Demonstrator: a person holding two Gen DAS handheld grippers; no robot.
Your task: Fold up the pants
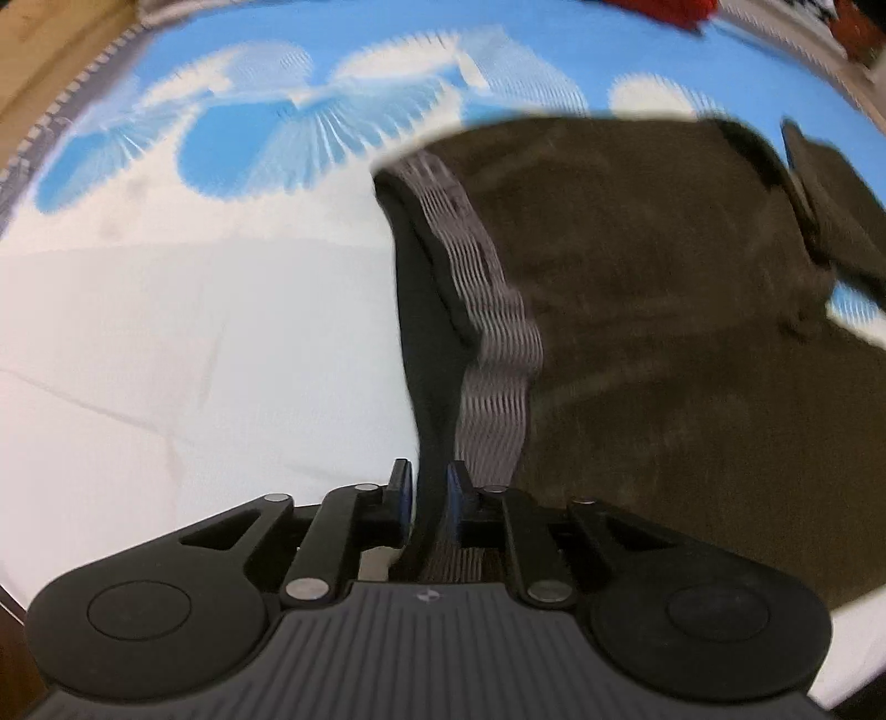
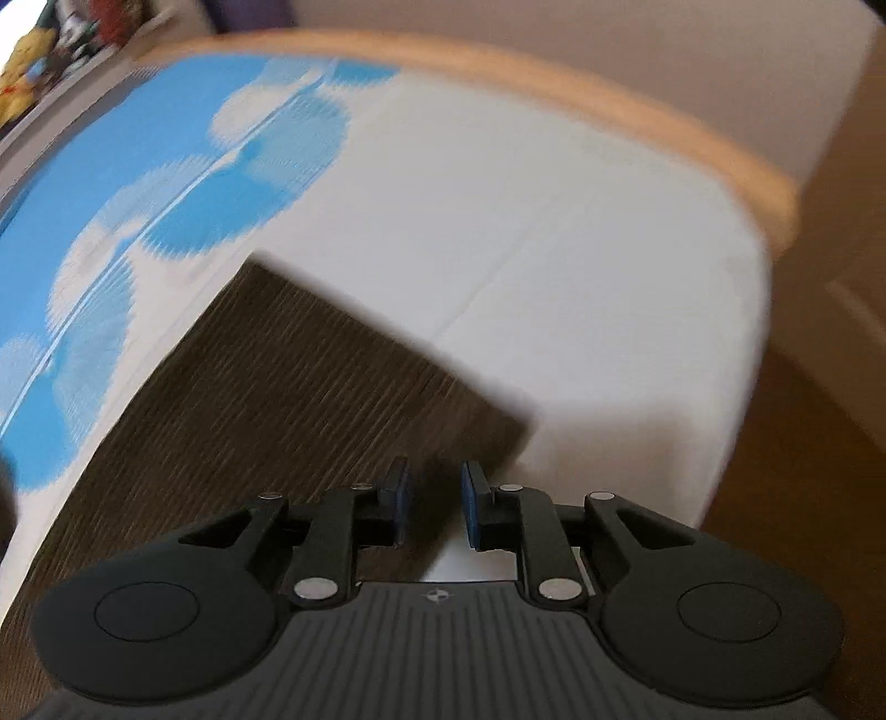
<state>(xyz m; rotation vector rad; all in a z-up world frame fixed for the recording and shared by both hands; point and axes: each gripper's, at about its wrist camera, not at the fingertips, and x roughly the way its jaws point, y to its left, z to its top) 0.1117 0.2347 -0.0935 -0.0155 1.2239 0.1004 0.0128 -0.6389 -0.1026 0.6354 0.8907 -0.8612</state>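
your left gripper (image 1: 429, 495) is pinching the waist end of the pants (image 1: 664, 332), with the dark edge of the fabric running down between its blue pads (image 1: 455, 501) and the grey ribbed waistband (image 1: 493, 343) folded open just to the right of them. only the left wrist view shows that waistband, a flap of the same brown cloth (image 1: 830, 221) at the far right, and something red (image 1: 659, 11) at the top edge beyond the bed. your right gripper (image 2: 434, 501) has brown ribbed cloth of the pants (image 2: 277, 387) lying between its pads (image 2: 470, 504); the jaws stand a little apart, and the blur leaves it unclear whether the pads actually press on the cloth, so i cannot tell if it is gripped. only the right wrist view shows a squared-off corner of the garment (image 2: 520, 426), the wooden rail (image 2: 609, 105) along the bed's far side, and soft toys (image 2: 27, 72) at the top left. the pants lie on the bedsheet (image 1: 166, 343), white with blue fan shapes. in the left view the waistband edge runs away from your gripper, up the frame, with the body of the cloth spreading right. in the right view the cloth's long edge slants from the lower left up toward the middle.
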